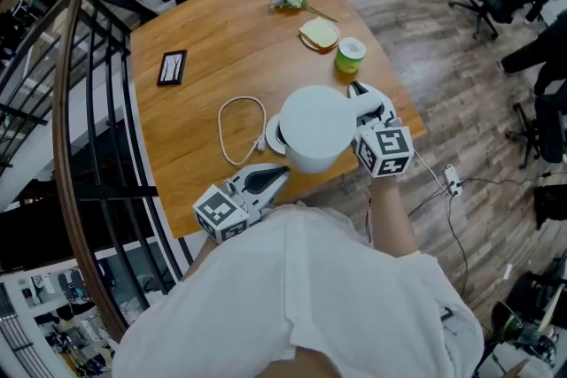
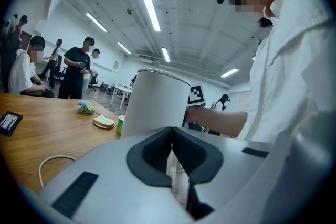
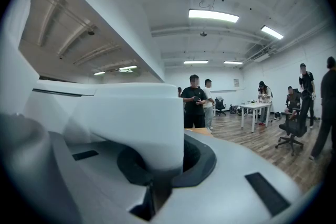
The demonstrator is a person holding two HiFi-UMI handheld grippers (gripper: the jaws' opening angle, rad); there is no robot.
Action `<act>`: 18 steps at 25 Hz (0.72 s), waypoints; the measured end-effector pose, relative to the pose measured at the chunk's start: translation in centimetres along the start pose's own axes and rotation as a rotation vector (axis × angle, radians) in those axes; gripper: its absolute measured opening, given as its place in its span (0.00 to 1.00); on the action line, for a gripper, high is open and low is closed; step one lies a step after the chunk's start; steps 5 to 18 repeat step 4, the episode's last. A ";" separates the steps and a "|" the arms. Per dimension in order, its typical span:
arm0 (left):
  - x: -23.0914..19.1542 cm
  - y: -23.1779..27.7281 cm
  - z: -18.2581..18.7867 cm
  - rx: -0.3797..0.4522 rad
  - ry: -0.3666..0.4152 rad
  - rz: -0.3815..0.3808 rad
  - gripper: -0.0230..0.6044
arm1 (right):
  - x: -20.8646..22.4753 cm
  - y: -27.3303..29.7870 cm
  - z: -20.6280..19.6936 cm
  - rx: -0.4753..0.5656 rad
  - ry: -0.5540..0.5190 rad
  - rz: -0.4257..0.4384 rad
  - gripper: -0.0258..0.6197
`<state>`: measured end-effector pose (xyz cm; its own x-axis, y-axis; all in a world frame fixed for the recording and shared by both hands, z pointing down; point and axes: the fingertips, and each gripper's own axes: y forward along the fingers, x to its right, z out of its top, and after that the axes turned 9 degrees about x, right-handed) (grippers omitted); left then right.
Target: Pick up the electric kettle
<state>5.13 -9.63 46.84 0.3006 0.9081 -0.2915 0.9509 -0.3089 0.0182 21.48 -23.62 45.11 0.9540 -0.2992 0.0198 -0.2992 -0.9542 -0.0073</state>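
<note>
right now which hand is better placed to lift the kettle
Right. The right gripper is clamped on the kettle by its handle; the left gripper sits shut and empty, short of it.

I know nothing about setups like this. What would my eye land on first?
A big white electric kettle stands out at the near edge of the wooden table, its handle clamped in the right tool. The left tool hovers shut and empty just beside it, nearer the person. A looped white cord lies on the table left of the kettle.
</note>
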 end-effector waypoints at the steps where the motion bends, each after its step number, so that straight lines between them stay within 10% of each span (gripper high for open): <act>1: 0.0 0.0 0.0 0.000 0.002 0.001 0.05 | 0.0 0.0 0.0 -0.001 -0.001 -0.001 0.08; 18: 0.0 -0.2 -0.2 -0.004 0.000 0.001 0.05 | -0.1 0.0 -0.1 -0.002 -0.006 -0.004 0.08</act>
